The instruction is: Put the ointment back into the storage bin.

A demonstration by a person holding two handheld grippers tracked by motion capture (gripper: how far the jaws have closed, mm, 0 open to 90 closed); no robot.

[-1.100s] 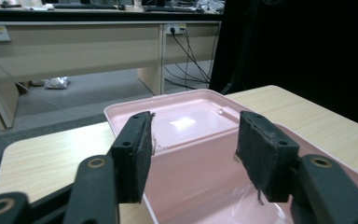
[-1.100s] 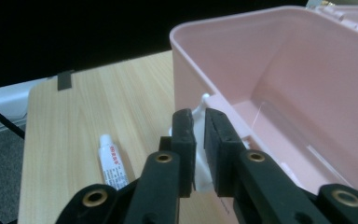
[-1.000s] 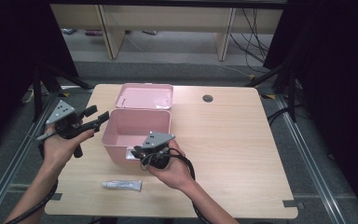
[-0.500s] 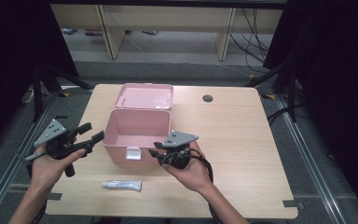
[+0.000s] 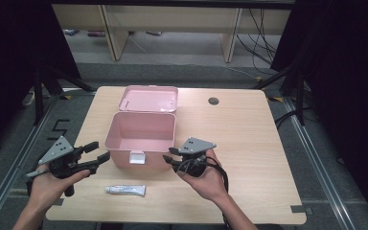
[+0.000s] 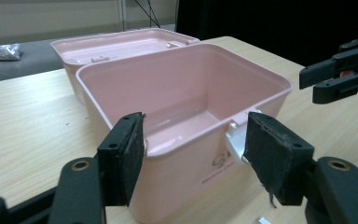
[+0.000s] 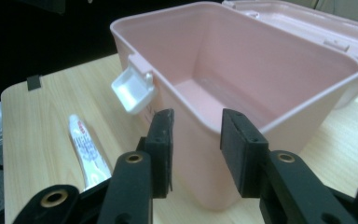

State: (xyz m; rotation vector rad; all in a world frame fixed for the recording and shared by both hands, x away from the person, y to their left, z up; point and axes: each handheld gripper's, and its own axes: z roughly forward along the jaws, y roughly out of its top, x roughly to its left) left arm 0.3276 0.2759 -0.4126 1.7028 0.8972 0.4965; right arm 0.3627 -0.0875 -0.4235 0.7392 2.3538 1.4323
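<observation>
An open pink box (image 5: 120,155) stands mid-table with its lid (image 5: 148,98) thrown back and a white latch (image 5: 135,157) on its front wall. A white tube (image 5: 125,190) lies in front of it. My left gripper (image 5: 98,152) hovers open just left of the box's front corner. In the left gripper view the box (image 6: 186,177) lies beyond the spread gripper (image 6: 193,126). My right gripper (image 5: 169,155) is by the front right corner. Its jaws have just been opening and nothing is between them. The right gripper view shows the gripper (image 7: 198,116), the box (image 7: 307,126), latch (image 7: 133,88) and tube (image 7: 87,151).
The wooden table (image 5: 249,143) has a round cable hole (image 5: 213,101) at the back right. Its near edge runs just below both hands. Shelving and cables stand on the floor beyond the far edge. The other hand's gripper (image 6: 335,74) shows at the right of the left gripper view.
The right gripper has left the box's front rim and moved right, with its jaws wider apart. The left gripper has dropped back toward the near edge of the table.
</observation>
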